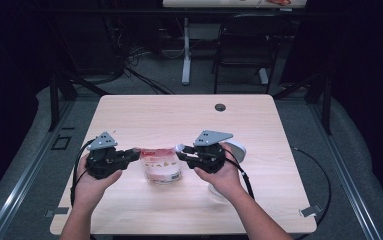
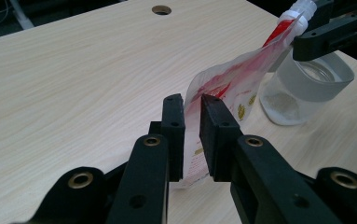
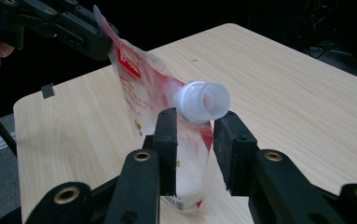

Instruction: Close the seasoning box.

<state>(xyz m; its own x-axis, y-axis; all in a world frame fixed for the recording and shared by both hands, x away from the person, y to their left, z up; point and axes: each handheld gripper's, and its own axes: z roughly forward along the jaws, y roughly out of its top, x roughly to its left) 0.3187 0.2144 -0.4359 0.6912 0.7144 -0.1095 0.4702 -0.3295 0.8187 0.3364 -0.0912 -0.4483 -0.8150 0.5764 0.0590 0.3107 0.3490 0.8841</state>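
A red-and-white refill pouch (image 1: 161, 167) (image 2: 223, 84) (image 3: 143, 88) with a white open spout (image 3: 203, 100) (image 2: 297, 11) is held upright between the two grippers over the wooden table (image 1: 179, 110). My left gripper (image 1: 138, 154) (image 2: 192, 100) is shut on the pouch's upper corner, far from the spout. My right gripper (image 1: 179, 154) (image 3: 195, 119) grips the pouch just below the spout, and the film is stretched taut between the two. In the right gripper view, the left gripper (image 3: 101, 46) shows at the top left.
A clear jar (image 2: 306, 84) (image 1: 236, 149) with a frosted rim and a little white residue sits just behind my right hand. A grommet hole (image 1: 220, 107) is near the table's far edge. Beyond the table stand a chair (image 1: 244, 45) and a desk leg (image 1: 186, 50).
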